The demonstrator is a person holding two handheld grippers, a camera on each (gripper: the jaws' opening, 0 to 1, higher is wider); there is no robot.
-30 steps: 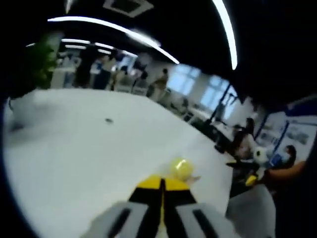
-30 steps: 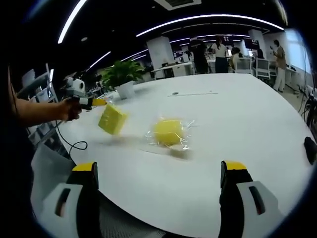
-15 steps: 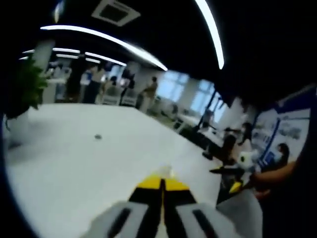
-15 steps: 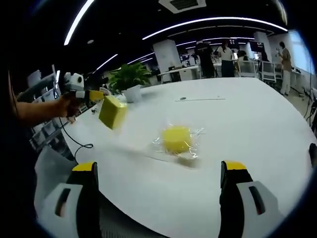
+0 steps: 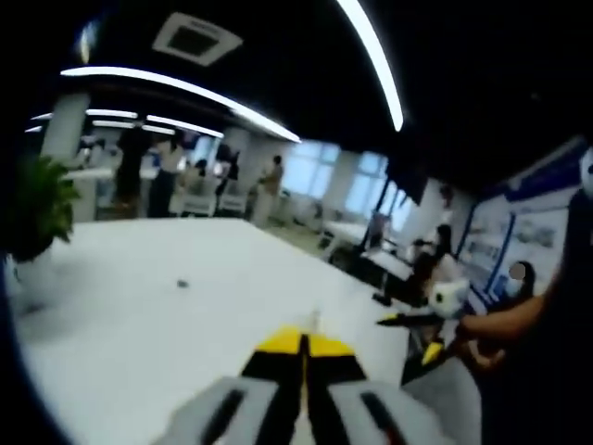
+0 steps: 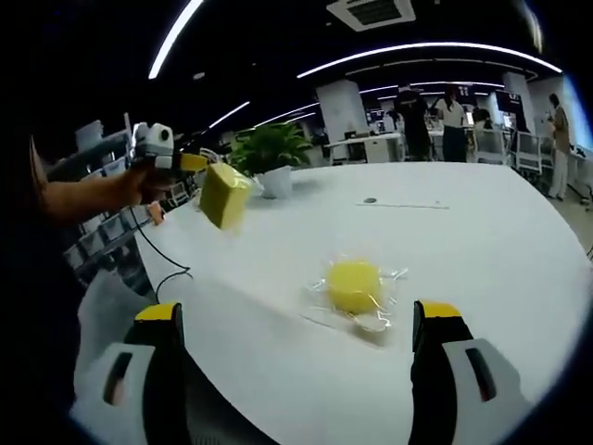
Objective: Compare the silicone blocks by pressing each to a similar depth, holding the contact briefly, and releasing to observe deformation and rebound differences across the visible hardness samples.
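Left gripper (image 6: 206, 165) clamped on square yellow silicone block (image 6: 224, 195), held above white round table (image 6: 482, 241), left of plastic-wrapped round yellow block (image 6: 355, 285); right gripper (image 6: 298, 343) jaws wide apart, empty; likely between presses, next press wrapped block.

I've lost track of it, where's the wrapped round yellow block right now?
In the right gripper view, the round yellow block lies in clear wrap on the white table, ahead between that gripper's open jaws.

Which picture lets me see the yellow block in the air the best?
The right gripper view. There the yellow block hangs above the white table, pinched by the left gripper, with its whole shape in sight. In the left gripper view the shut jaws cover it, so I cannot make it out.
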